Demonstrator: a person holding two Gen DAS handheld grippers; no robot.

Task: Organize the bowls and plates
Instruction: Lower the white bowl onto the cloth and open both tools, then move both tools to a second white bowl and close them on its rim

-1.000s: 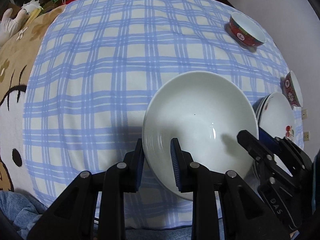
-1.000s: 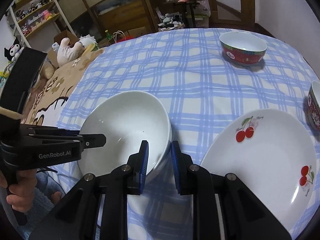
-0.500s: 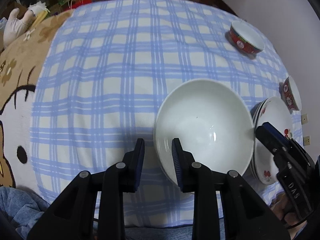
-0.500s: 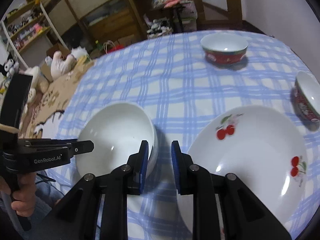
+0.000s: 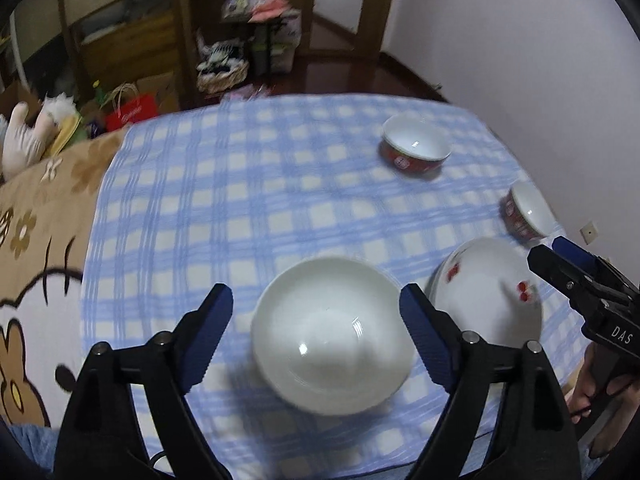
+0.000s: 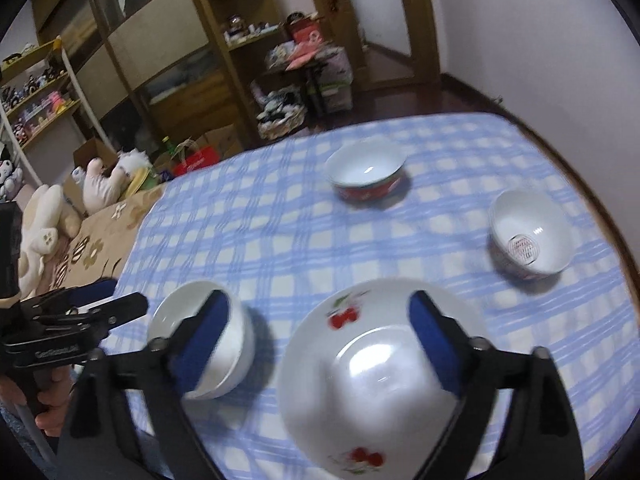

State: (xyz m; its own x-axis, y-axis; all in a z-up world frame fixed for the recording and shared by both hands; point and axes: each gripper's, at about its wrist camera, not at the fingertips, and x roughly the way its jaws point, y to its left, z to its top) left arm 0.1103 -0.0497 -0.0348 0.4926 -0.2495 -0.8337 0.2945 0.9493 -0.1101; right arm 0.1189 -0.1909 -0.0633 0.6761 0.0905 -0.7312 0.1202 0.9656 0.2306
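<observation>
A plain white bowl (image 5: 332, 336) sits on the blue checked tablecloth (image 5: 248, 200) near its front edge; it also shows in the right wrist view (image 6: 236, 336). My left gripper (image 5: 316, 316) is open and raised above the bowl, holding nothing. Right of the bowl lies a stack of cherry-patterned plates (image 5: 488, 292), also seen in the right wrist view (image 6: 384, 384). My right gripper (image 6: 320, 328) is open and empty above the plates. Two red-sided bowls stand farther back, one (image 6: 366, 176) at the middle and one (image 6: 530, 236) at the right.
A brown cartoon blanket (image 5: 32, 240) lies left of the cloth, with plush toys (image 6: 48, 216) beside it. Wooden shelves (image 6: 168, 64) and floor clutter stand behind the table. A white wall (image 5: 540, 80) runs along the right side.
Both grippers let go of the white bowl's rim, opened wide and pulled up and back. The bowl now rests on the cloth beside the plates.
</observation>
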